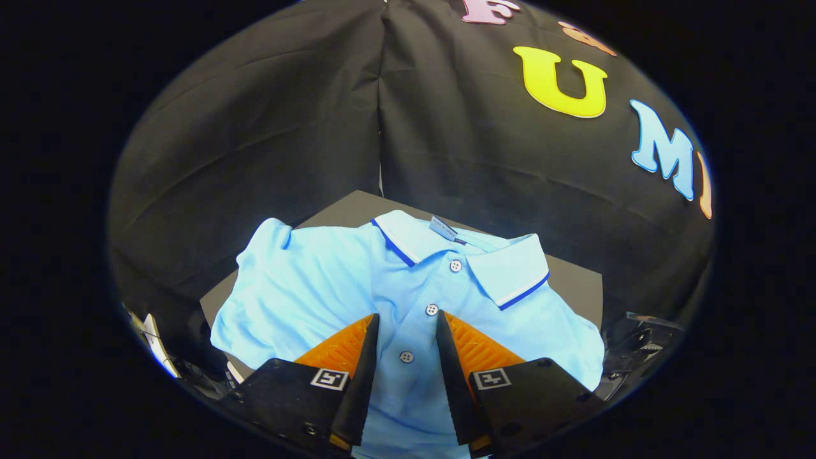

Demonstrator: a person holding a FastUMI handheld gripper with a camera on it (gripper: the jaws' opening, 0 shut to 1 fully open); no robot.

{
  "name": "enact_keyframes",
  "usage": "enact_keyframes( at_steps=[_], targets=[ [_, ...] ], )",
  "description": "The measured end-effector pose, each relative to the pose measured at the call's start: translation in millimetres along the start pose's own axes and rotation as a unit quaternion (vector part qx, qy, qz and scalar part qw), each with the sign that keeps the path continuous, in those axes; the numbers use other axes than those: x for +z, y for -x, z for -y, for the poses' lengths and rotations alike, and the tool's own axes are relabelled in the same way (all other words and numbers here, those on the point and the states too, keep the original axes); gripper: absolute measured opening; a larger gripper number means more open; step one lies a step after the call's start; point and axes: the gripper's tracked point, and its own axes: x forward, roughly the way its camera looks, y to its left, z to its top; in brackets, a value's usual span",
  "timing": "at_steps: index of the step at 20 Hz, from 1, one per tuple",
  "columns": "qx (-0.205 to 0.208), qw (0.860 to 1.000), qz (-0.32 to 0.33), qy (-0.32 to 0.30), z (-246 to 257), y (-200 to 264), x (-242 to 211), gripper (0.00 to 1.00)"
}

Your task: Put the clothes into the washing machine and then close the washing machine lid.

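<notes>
My one camera rides on my tongs [406, 317], looking forward and down along them, close above the shirt [319, 287] on the worktop [577, 280].

A light blue polo shirt [319, 293] lies spread on a dark table [577, 280].

The polo shirt's [319, 287] lower part lies hidden beneath the hand-held gripper [406, 319].

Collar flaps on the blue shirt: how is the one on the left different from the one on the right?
The left collar flap looks narrower and ends near the top button; the right collar flap spreads wider and reaches lower. Both are pale blue with dark blue edge stripes. The gripper is open over the shirt.
</notes>
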Motion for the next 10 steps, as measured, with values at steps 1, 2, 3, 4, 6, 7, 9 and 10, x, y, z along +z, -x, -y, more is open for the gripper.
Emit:
enact_keyframes(
  at_steps=[1, 2, 3, 4, 6, 7, 9, 10],
  targets=[
    [0.000, 1.000, 0.000, 0.002, 0, 0, 0, 0.45],
    [0.007, 1.000, 0.009, 0.002, -3, -3, 2, 0.34],
    [0.009, 0.999, 0.028, -0.020, -4, 0, 4, 0.23],
    [0.014, 0.999, 0.034, -0.025, -2, 2, 3, 0.12],
    [0.018, 0.997, 0.052, -0.058, 4, -1, 7, 0.05],
    [0.024, 0.996, 0.057, -0.069, 3, 4, 0, 0.02],
    [0.038, 0.992, 0.077, -0.091, -1, 8, 4, 0.01],
    [0.041, 0.992, 0.084, -0.090, -3, 11, 7, 0.01]
  ],
)
